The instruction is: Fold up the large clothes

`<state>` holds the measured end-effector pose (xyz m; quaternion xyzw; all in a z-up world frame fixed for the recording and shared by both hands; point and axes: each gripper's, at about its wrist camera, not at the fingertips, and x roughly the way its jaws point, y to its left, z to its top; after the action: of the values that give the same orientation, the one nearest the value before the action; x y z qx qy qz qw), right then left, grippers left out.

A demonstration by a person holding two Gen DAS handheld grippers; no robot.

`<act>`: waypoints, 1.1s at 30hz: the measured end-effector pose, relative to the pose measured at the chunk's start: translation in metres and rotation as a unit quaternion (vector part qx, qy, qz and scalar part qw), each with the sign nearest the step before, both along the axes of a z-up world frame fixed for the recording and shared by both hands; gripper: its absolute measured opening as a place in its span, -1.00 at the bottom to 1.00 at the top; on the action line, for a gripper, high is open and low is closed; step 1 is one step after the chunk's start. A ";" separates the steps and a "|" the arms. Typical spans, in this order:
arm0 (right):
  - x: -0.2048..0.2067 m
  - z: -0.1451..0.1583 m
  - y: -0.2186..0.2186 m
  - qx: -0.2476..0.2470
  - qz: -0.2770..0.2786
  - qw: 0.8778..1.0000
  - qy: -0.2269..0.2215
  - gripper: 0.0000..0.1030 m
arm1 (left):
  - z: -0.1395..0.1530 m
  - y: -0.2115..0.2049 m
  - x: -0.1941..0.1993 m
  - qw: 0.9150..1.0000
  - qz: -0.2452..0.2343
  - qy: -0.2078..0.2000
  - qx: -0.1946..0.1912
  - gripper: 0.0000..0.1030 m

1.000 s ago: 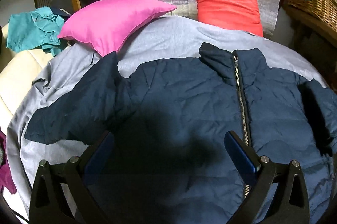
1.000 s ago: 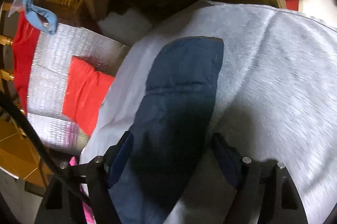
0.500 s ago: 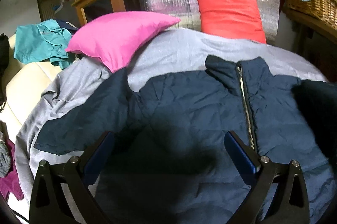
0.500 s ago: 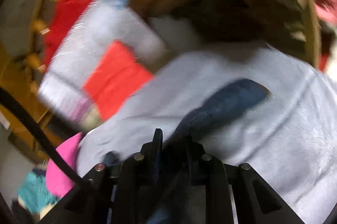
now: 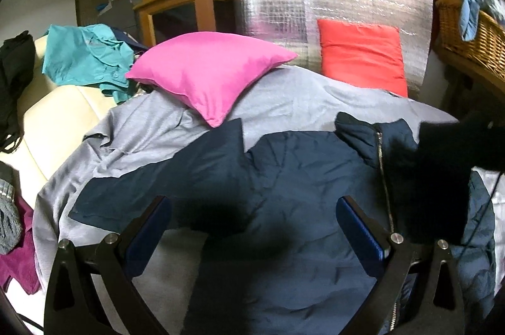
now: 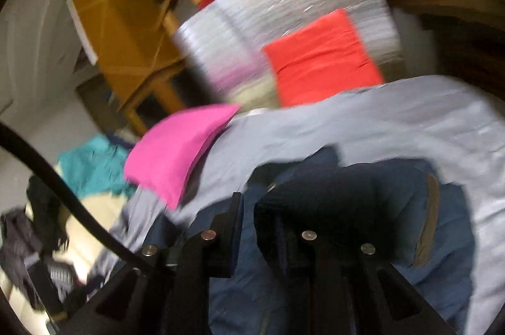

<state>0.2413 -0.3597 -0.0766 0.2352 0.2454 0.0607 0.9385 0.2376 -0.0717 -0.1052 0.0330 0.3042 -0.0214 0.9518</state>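
Jacket (image 5: 300, 177), navy and zipped, lies flat on a grey sheet (image 5: 284, 95) with the left gripper (image 5: 252, 227) spread above it, while the right gripper (image 6: 249, 227) pinches its sleeve (image 6: 331, 196), best carried squarely across the chest; a wicker basket (image 5: 467, 32) holds blue cloth (image 5: 470, 10).

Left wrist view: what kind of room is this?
Probably a lived-in bedroom or spare room at home. A navy jacket is spread on a grey sheet, with a pink pillow and a red pillow behind it, and a wicker basket with clothes stands at the right.
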 end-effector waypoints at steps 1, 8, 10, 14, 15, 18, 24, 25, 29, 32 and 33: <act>-0.001 -0.006 0.014 -0.005 0.013 1.000 0.006 -0.60 | 0.000 0.003 0.000 1.000 0.002 -0.001 -0.001 1.00; 0.009 -0.040 0.067 -0.038 0.077 0.995 0.054 -0.46 | 0.002 0.018 -0.001 1.000 0.015 -0.007 -0.002 1.00; 0.008 -0.047 0.074 -0.045 0.087 0.993 0.064 -0.25 | 0.002 0.021 -0.002 1.000 0.016 -0.007 -0.002 1.00; 0.004 -0.047 0.077 -0.025 0.102 0.993 0.062 0.29 | 0.003 0.024 -0.002 1.000 0.019 -0.009 -0.002 1.00; 0.002 -0.045 0.078 -0.027 0.100 0.993 0.058 0.29 | 0.003 0.025 -0.002 1.000 0.020 -0.010 -0.002 1.00; -0.001 -0.041 0.076 -0.018 0.100 0.993 0.052 0.29 | 0.003 0.026 -0.004 1.000 0.021 -0.012 -0.001 1.00; -0.015 -0.025 0.057 0.028 0.096 0.994 0.037 0.31 | 0.003 0.024 -0.006 1.000 0.021 -0.015 0.000 1.00; -0.019 -0.022 0.053 0.039 0.099 0.994 0.033 0.33 | 0.003 0.024 -0.006 1.000 0.021 -0.016 0.001 1.00; -0.031 -0.012 0.045 0.066 0.111 0.991 0.017 0.33 | 0.003 0.020 -0.009 1.000 0.021 -0.020 0.004 1.00; -0.042 -0.004 0.044 0.069 0.120 0.990 0.003 0.40 | 0.003 0.017 -0.012 1.000 0.019 -0.023 0.006 1.00; -0.046 -0.002 0.043 0.069 0.124 0.990 0.000 0.40 | 0.004 0.017 -0.012 0.999 0.020 -0.024 0.007 1.00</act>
<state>0.1957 -0.3166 -0.0783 0.2676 0.2675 0.1933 0.9053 0.2253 -0.0547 -0.1016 0.0342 0.2819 0.0003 0.9588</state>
